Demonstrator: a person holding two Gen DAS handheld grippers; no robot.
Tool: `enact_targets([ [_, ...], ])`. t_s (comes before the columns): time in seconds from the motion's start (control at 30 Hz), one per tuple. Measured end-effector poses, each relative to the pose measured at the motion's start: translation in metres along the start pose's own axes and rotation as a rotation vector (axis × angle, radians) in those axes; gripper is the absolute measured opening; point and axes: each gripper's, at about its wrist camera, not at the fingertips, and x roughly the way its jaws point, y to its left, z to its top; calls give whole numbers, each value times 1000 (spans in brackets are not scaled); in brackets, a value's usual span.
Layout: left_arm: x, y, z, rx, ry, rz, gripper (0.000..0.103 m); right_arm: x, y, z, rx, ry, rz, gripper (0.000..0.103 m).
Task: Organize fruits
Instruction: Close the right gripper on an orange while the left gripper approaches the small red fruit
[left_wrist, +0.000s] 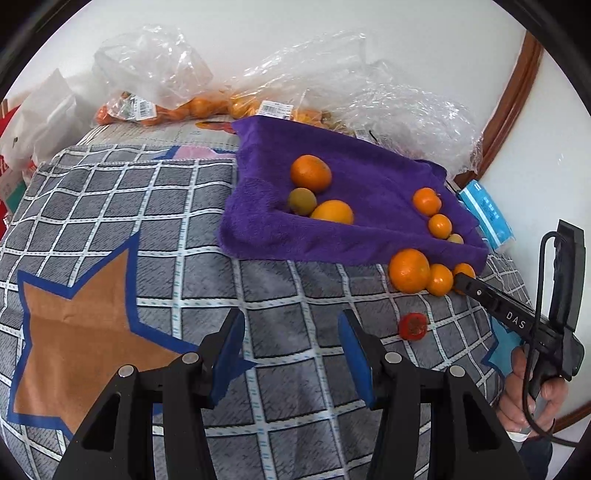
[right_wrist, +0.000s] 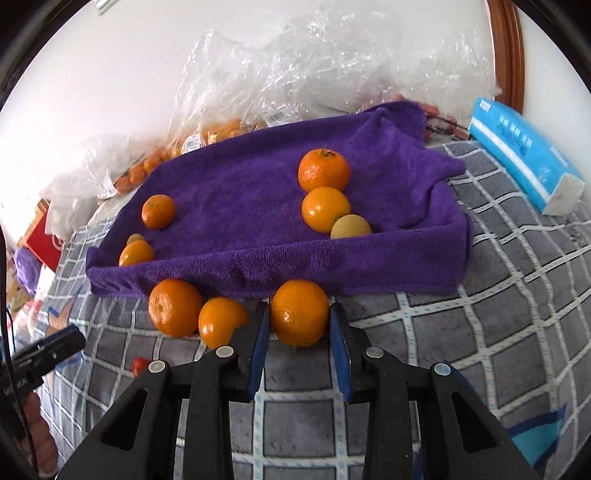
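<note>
Checked grey bedding (right_wrist: 480, 332) with star prints covers the bed, and a purple towel (right_wrist: 258, 192) lies on its far part holding several sorted fruits. Just at the towel's near edge, the right gripper (right_wrist: 299, 328) has its blue pads pressed on both sides of an orange (right_wrist: 299, 312); two more oranges (right_wrist: 175, 306) sit just left of it. The left gripper (left_wrist: 291, 350) hangs partly open and empty above the bedding. The pick-up looks made; next, lift clear and carry it over the towel's raised edge without nudging its neighbours.
</note>
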Motion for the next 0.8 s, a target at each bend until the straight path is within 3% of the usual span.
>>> enact_targets([
  [0.33, 13, -51, -11, 60, 43, -140, 50, -38, -26, -32, -7, -42, -83, 32],
  [0.5, 29, -76, -14, 79, 56, -135, 44, -49, -37, -44, 12, -45, -76, 32],
  [0.8, 38, -85, -10, 70, 30, -99, 34, -46, -31, -51, -25, -33, -91, 32],
])
